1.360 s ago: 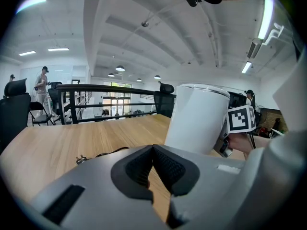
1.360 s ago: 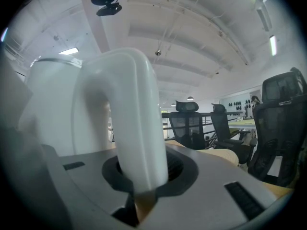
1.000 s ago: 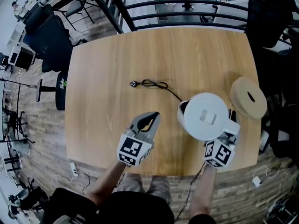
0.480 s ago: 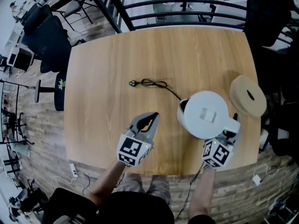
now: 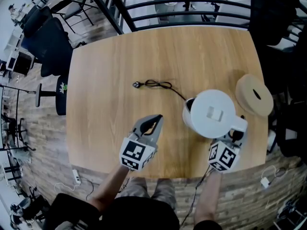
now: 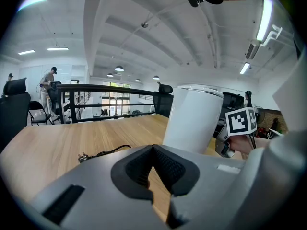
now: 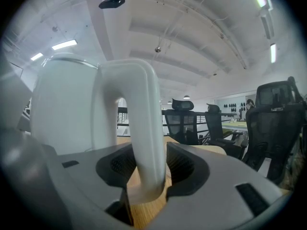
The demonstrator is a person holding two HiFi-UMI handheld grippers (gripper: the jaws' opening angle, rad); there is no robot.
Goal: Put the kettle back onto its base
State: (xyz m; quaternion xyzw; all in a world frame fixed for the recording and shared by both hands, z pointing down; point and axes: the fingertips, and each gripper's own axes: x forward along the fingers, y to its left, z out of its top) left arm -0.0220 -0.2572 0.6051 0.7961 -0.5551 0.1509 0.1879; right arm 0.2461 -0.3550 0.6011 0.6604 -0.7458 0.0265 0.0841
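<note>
The white kettle [image 5: 212,113] stands upright on the wooden table [image 5: 110,51], right of centre. Its base is hidden beneath it; a black cord [image 5: 160,86] with a plug [image 5: 137,85] runs under it. My right gripper [image 5: 235,136] is at the kettle's handle [image 7: 144,128]. Its jaws have just been opening and now stand open, with the handle between the pads and a gap showing at the right pad. My left gripper [image 5: 157,119] hovers shut and empty left of the kettle [image 6: 192,121].
A round beige disc [image 5: 254,96] with a slot lies at the table's right edge, close to the kettle. Black railings [image 5: 182,6] and office chairs [image 5: 48,37] stand beyond the far edge. The near table edge [image 5: 168,174] is just below both grippers.
The right gripper's jaws have spread off the kettle handle, and more of the handle now shows in front of it. The left gripper has stayed put.
</note>
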